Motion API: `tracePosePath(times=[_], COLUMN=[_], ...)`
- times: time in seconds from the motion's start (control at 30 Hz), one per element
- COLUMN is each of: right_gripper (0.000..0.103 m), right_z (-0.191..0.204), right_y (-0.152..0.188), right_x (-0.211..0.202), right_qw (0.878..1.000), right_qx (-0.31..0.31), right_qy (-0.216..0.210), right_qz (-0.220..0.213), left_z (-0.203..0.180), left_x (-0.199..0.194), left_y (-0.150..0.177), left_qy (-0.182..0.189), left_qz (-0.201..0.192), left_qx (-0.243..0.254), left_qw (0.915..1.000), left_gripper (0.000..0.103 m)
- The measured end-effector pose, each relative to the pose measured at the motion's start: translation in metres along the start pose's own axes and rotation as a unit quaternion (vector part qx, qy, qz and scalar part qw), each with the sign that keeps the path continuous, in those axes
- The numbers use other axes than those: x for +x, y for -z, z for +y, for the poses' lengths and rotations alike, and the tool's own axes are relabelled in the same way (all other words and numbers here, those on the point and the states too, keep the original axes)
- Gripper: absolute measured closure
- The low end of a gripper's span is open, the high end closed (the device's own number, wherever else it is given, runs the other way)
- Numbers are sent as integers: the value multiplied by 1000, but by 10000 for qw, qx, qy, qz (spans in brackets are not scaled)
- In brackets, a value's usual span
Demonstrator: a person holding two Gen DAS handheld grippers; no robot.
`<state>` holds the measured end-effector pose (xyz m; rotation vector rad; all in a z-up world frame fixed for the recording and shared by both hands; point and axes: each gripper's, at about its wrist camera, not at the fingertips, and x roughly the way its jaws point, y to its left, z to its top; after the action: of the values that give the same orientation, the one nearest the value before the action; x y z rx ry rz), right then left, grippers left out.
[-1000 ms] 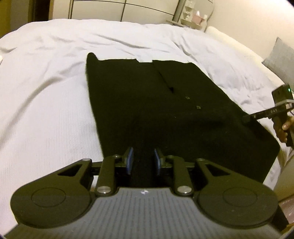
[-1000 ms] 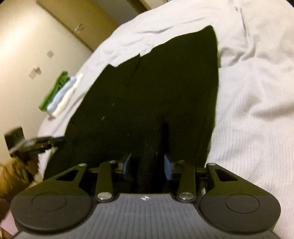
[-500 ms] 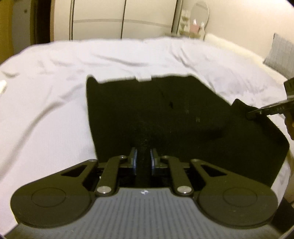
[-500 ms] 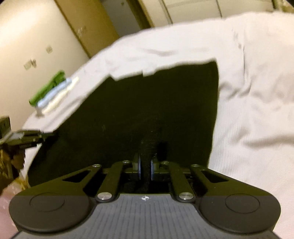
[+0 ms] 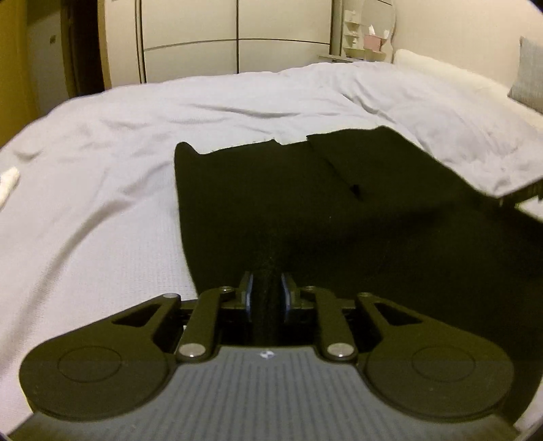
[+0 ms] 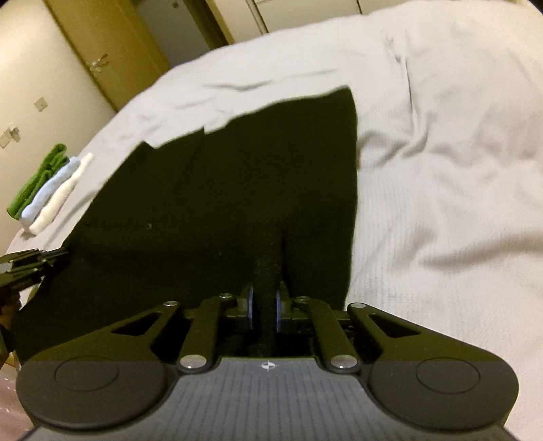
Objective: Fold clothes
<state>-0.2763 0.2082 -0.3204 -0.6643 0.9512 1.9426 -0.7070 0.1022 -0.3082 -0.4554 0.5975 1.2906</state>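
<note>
A black garment (image 5: 305, 203) lies spread on the white bed (image 5: 101, 169); it also shows in the right wrist view (image 6: 237, 190). My left gripper (image 5: 266, 295) is shut on a pinch of its near hem. My right gripper (image 6: 264, 302) is shut on another pinch of the near hem. Both lift the near edge off the bed, while the far end still lies flat. The right gripper shows at the right edge of the left wrist view (image 5: 522, 193). The left gripper shows at the left edge of the right wrist view (image 6: 30, 261).
A stack of folded green, blue and white clothes (image 6: 47, 190) lies near the bed's left edge. Pillows (image 5: 441, 74) lie at the bed's right end. A wardrobe (image 5: 234, 37) and a shelf with a mirror (image 5: 370, 30) stand beyond the bed.
Both grippers closed on the garment's near hem and rose, lifting the near edge. The views tilted up to show more of the room.
</note>
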Motion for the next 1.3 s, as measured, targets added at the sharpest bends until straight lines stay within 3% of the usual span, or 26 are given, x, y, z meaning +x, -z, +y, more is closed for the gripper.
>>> tracePosePath(times=[0.07, 0.1, 0.17, 0.23, 0.33, 0.47, 0.53, 0.63, 0.73, 0.8, 0.9, 0.97, 1.03, 1.1, 1.13, 1.17, 1.3], right_gripper=[76, 71, 63, 63, 63, 63, 63, 55, 47, 41, 38, 38, 42, 64, 95, 96, 97], right_z=[3, 6, 18, 35, 61, 63, 64, 75, 99, 115, 135, 144, 145, 144, 142, 139, 135], right_y=[-1, 0, 4, 12, 32, 60, 74, 103, 138, 161, 190, 206, 213, 217, 215, 213, 196], right_x=[-9, -15, -34, -55, -73, -57, -70, -107, -120, -115, -91, -74, -57, -43, -41, -41, -58], right_qw=[9997, 9989, 9955, 9906, 9875, 9882, 9873, 9827, 9613, 9351, 8692, 8190, 7811, 7486, 7392, 7324, 7390], right_qx=[-64, -167, -393, -683, -1001, -856, -840, -1235, -2296, -3127, -4419, -5153, -5655, -6046, -6149, -6225, -6138], right_qy=[214, 419, 802, 1059, 1006, 1233, 1267, 1054, 1250, 1501, 2143, 2474, 2607, 2687, 2709, 2716, 2740], right_qz=[-66, -131, -313, -534, -689, -317, -464, -895, -869, -725, -567, -504, -457, -433, -453, -475, -455], left_z=[1, 1, -1, -7, -21, -30, -27, -40, -66, -85, -111, -123, -129, -128, -125, -120, -111], left_x=[-11, -18, -39, -61, -77, -76, -97, -136, -155, -157, -140, -122, -107, -101, -103, -108, -114], left_y=[-2, -2, -4, -5, 3, 27, 41, 65, 88, 101, 116, 128, 139, 145, 145, 143, 152], left_qy=[-145, -277, -452, -363, -85, -525, -616, -938, -1155, -1273, -1435, -1597, -1702, -1700, -1660, -1608, -1342], left_qz=[30, 60, 11, -169, -246, 137, 91, -98, -115, -151, -151, -191, -211, -256, -302, -321, -121], left_qx=[180, 281, 367, 324, 216, 203, 70, 481, 1299, 1937, 2961, 3668, 4362, 4842, 4982, 5103, 5719], left_qw=[9997, 9992, 9983, 9987, 9994, 9983, 9980, 9944, 9847, 9726, 9442, 9163, 8834, 8579, 8505, 8442, 8092], left_gripper=[80, 76, 79, 79, 78, 78, 78, 75, 69, 62, 58, 59, 76, 85, 86, 86, 87])
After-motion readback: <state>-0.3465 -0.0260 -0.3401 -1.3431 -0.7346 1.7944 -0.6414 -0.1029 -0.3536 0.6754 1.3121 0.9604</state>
